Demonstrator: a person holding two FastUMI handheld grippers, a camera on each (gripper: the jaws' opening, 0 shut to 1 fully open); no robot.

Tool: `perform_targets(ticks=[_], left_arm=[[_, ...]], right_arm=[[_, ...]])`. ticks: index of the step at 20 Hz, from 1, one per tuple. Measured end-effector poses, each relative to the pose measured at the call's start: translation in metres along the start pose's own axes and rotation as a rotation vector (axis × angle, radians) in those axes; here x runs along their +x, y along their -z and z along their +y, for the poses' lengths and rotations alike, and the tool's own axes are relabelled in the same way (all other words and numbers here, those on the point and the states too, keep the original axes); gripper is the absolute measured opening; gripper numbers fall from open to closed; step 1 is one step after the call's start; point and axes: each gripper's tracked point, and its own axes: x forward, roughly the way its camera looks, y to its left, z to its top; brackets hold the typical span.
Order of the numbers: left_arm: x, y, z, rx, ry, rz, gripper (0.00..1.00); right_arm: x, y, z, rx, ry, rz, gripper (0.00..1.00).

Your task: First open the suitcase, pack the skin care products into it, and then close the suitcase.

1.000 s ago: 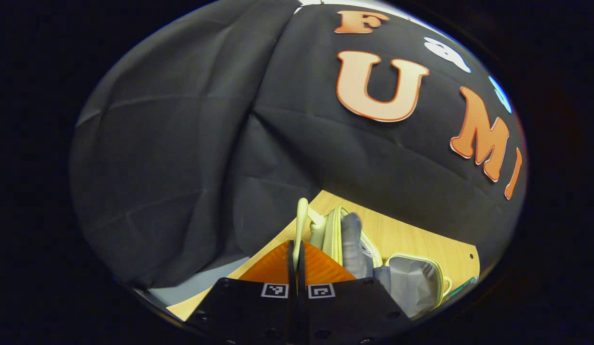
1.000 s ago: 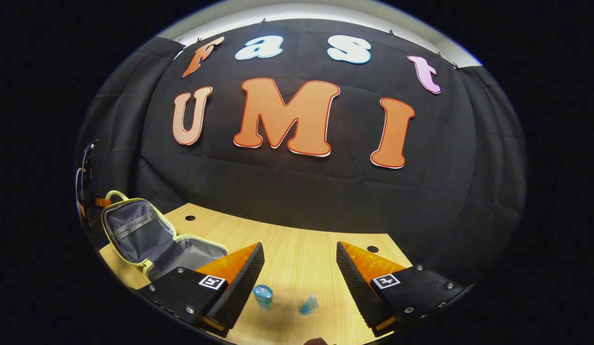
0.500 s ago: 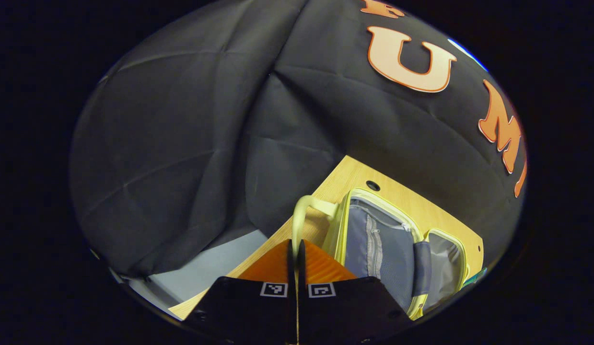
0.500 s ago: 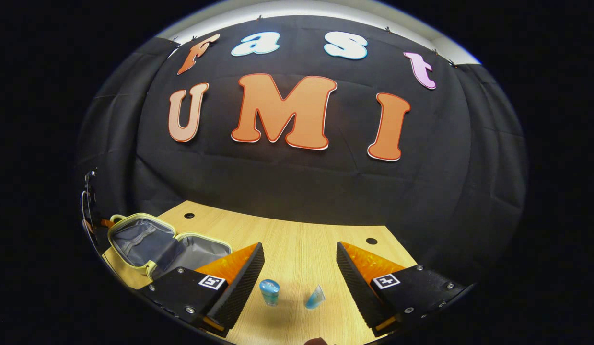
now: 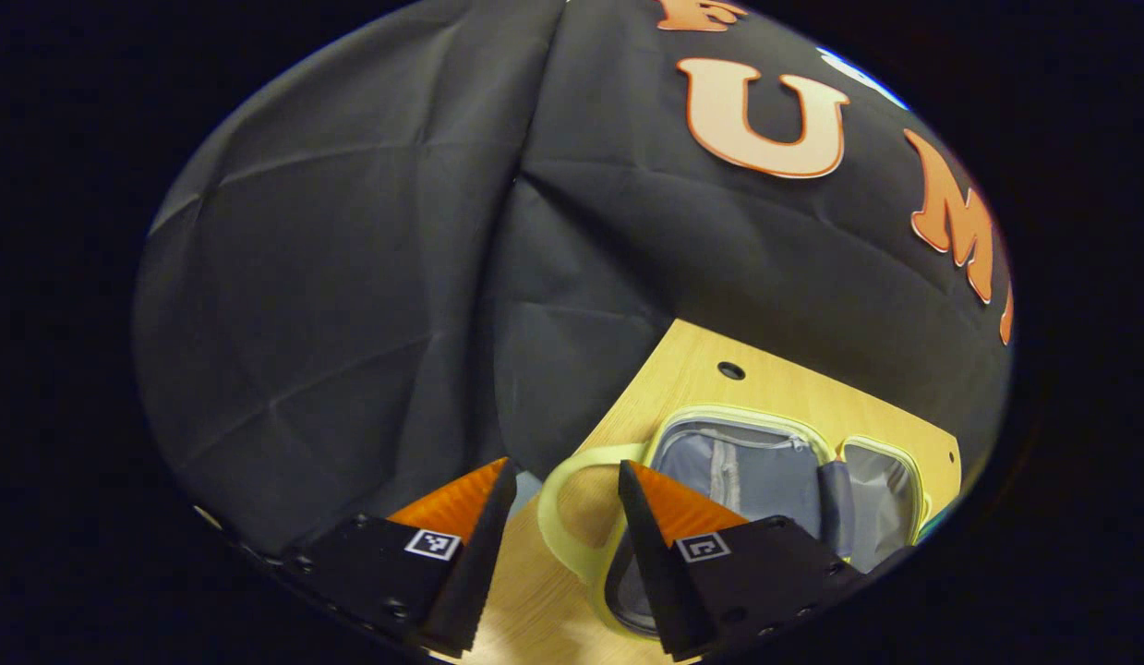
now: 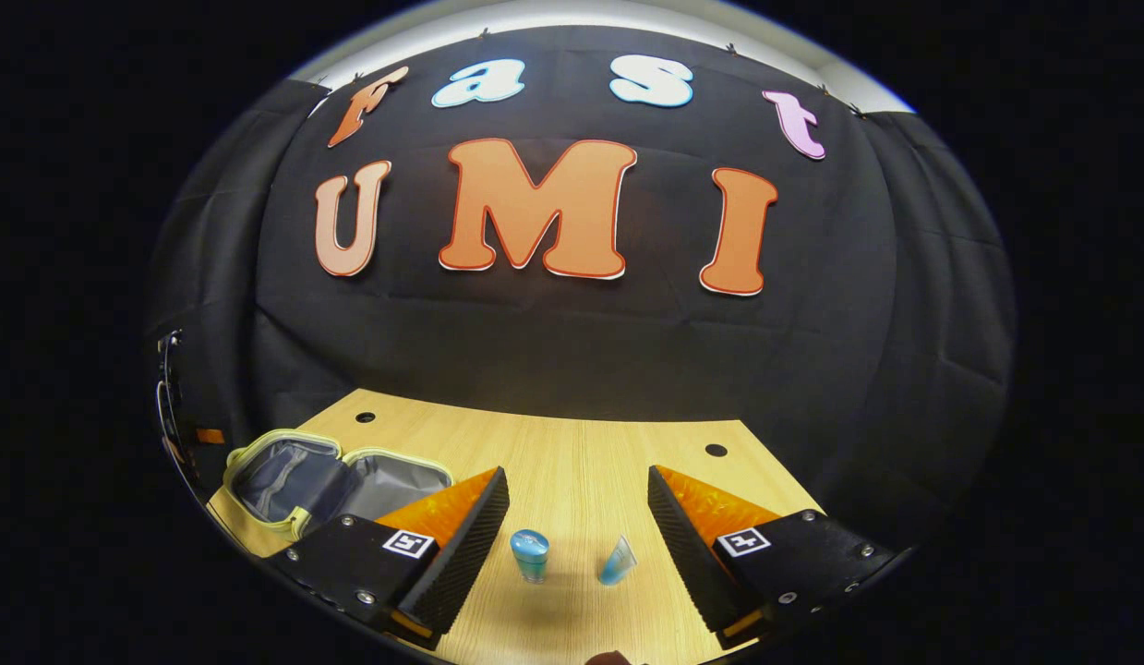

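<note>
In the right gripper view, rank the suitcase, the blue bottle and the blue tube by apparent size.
1. Open suitcase, clearly largest, though farther off.
2. Blue bottle and blue tube: near equal; the bottle looks slightly bulkier, too close to rank.

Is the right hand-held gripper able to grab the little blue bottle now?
Probably yes: the right hand-held gripper is open, the blue bottle stands upright between its fingers' line, bare table around it.

I'm seeing one open suitcase (image 6: 295, 480), two little blue skincare items, a bottle (image 6: 530, 554) and probably a tube (image 6: 618, 562).
</note>
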Motion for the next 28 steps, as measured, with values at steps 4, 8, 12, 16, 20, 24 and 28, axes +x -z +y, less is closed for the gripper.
perform_targets(ticks=[4, 8, 12, 16, 20, 24, 28], left_arm=[[-0.027, -0.024, -0.041, 0.084, 0.023, -0.094, 0.95], [-0.072, -0.044, -0.094, 0.178, 0.065, -0.183, 0.97], [-0.104, -0.039, -0.172, 0.229, 0.140, -0.209, 0.97], [-0.128, -0.023, -0.250, 0.290, 0.213, -0.230, 0.97], [-0.152, 0.002, -0.327, 0.338, 0.291, -0.236, 0.97], [-0.175, 0.040, -0.399, 0.403, 0.408, -0.202, 0.98], [-0.197, 0.074, -0.457, 0.456, 0.505, -0.195, 0.98]], right_arm=[[0.002, 0.002, -0.008, 0.002, -0.022, -0.007, 0.96], [0.009, 0.011, -0.024, 0.001, -0.050, -0.009, 0.96], [0.016, 0.027, -0.043, -0.012, -0.086, 0.007, 0.96], [0.025, 0.047, -0.060, -0.022, -0.124, 0.039, 0.96], [0.032, 0.072, -0.067, -0.042, -0.169, 0.084, 0.96], [0.041, 0.093, -0.066, -0.060, -0.216, 0.129, 0.96], [0.049, 0.101, -0.063, -0.095, -0.260, 0.132, 0.96]])
